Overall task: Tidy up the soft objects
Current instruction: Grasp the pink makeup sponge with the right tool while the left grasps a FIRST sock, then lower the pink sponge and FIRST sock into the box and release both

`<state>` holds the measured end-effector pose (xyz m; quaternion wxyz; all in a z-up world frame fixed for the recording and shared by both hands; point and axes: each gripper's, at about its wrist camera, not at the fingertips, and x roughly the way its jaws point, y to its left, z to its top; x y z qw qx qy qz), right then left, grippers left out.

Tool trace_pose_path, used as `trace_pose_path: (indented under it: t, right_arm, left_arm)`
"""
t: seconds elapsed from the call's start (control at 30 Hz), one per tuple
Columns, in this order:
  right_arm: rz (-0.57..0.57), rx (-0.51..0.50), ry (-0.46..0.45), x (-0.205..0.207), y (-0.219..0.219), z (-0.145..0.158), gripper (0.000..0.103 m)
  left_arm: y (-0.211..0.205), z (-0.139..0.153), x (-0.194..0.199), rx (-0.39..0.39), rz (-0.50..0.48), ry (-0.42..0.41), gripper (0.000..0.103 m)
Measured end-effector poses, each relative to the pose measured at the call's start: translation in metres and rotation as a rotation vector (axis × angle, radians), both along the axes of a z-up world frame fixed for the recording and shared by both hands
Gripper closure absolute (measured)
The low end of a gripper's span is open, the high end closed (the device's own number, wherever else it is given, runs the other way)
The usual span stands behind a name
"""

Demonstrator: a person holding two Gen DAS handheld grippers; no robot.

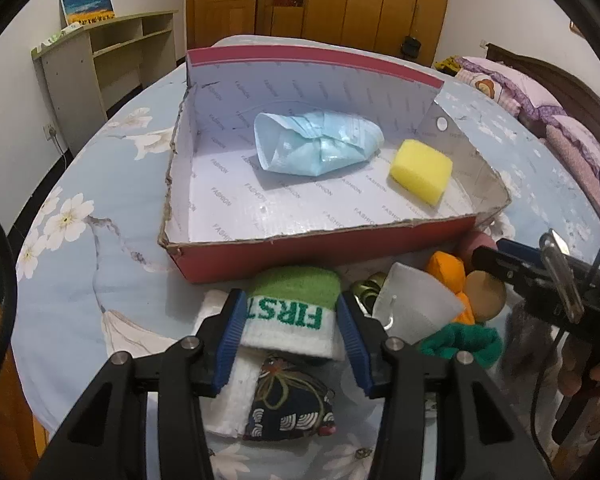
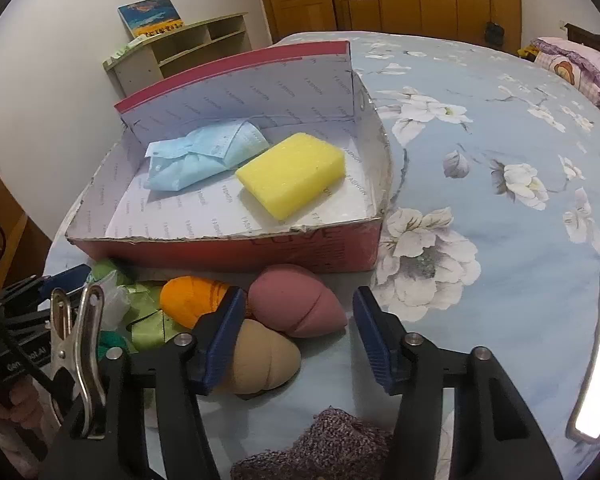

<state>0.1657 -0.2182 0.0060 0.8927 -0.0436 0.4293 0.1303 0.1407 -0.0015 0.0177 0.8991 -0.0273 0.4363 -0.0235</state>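
Observation:
A red cardboard box sits on the bed and holds a folded light-blue mask and a yellow sponge. My left gripper has its blue pads on both sides of a green-and-white wristband marked FIRST, touching it. My right gripper is open, with a mauve makeup sponge between its fingers and a beige one by the left finger.
A pile in front of the box holds an orange pouch, a white mask, green cloth, a patterned dark pouch, white foam and green ribbon. A purple knit piece lies near. Pillows lie right.

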Motion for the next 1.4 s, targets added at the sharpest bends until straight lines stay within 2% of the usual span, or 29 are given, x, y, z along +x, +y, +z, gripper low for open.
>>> trace_pose_path:
  t: [0.13,0.37,0.53,0.63,1.0,1.4]
  right_arm:
    - [0.001,-0.001,-0.009,-0.001,0.002,0.0,0.057]
    - [-0.008,0.014,-0.029,-0.005,0.001,0.002,0.061]
    - [-0.022,0.024,-0.045,-0.009,-0.004,0.007,0.062]
    - [-0.024,0.031,-0.051,-0.012,-0.007,0.011,0.062]
    - [-0.009,0.026,-0.083,-0.023,-0.007,0.025,0.062]
    - [0.016,0.01,-0.148,-0.027,0.002,0.05,0.062]
  left_arm:
    - [-0.001,-0.005,0.001,0.005,0.011,0.01,0.049]
    - [-0.003,-0.007,0.0,0.017,0.011,-0.003,0.048]
    - [0.001,-0.006,-0.002,-0.003,0.006,-0.009,0.067]
    - [0.002,-0.001,-0.005,-0.013,-0.004,-0.019,0.073]
    - [-0.002,0.033,-0.024,-0.056,-0.039,-0.095,0.074]
    - [0.013,0.061,-0.01,-0.055,0.021,-0.168,0.074]
